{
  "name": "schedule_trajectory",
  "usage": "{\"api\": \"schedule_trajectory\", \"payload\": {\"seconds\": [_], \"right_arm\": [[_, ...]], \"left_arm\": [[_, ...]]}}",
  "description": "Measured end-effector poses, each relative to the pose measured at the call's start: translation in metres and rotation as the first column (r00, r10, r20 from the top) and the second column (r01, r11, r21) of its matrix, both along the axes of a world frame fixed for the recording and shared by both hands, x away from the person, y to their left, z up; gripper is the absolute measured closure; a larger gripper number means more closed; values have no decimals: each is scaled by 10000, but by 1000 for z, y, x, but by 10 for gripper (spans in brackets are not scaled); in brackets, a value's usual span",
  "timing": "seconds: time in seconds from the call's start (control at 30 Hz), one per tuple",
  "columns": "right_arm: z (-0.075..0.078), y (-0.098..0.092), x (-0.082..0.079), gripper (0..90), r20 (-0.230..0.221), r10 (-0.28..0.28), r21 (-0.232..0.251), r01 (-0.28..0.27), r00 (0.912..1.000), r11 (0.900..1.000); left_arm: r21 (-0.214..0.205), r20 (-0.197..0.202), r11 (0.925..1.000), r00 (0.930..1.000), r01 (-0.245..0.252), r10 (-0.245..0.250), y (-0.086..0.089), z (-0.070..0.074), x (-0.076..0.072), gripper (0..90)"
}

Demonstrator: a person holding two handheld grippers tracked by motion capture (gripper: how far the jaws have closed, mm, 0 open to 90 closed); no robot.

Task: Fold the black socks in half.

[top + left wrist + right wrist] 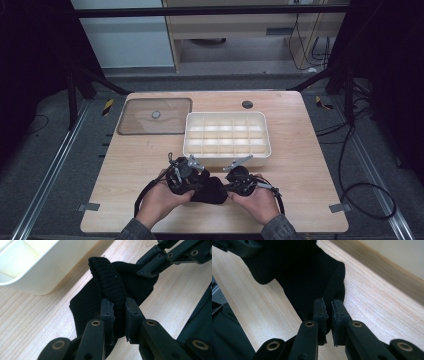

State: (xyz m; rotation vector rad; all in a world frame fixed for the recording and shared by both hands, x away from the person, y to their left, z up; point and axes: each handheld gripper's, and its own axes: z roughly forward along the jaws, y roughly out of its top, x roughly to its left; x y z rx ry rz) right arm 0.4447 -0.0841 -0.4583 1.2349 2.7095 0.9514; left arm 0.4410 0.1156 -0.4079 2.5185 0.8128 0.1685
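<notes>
A black knitted cloth (209, 191) lies bunched on the wooden table between my two grippers, near the front edge. My left gripper (196, 186) is shut on its ribbed cuff; in the left gripper view the cuff (107, 282) rises between the pads of that gripper (119, 303). From the other side my right gripper (226, 190) is shut on a thin edge of the cloth (307, 272), which runs down between its nearly touching jaws (328, 302). A person's hands hold both grippers. The right gripper (160, 262) also shows in the left gripper view, on the cloth's far side.
A white tray (226, 162) divided into several compartments stands just behind the grippers; its wall (37, 272) is close to the cloth. A brownish transparent lid (155, 116) lies at the back left. A small dark round disc (247, 104) sits at the back edge.
</notes>
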Motion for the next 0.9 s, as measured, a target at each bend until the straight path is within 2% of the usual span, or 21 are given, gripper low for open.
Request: {"api": "schedule_trajectory", "payload": {"seconds": [0.23,0.7,0.9], "right_arm": [[0,0,0,837,32,49,49,-50,10000,10000],[-3,-2,-1,835,-32,-60,194,60,10000,9998],[-5,-2,-2,828,-10,-85,191,85,10000,9998]], "left_arm": [[84,-115,9999,9999,112,-111,-5,-5,0,789],[-208,-310,9998,9995,6,-12,-8,-12,2,788],[-195,-341,9998,9994,68,-75,-13,-14,1,786]]}}
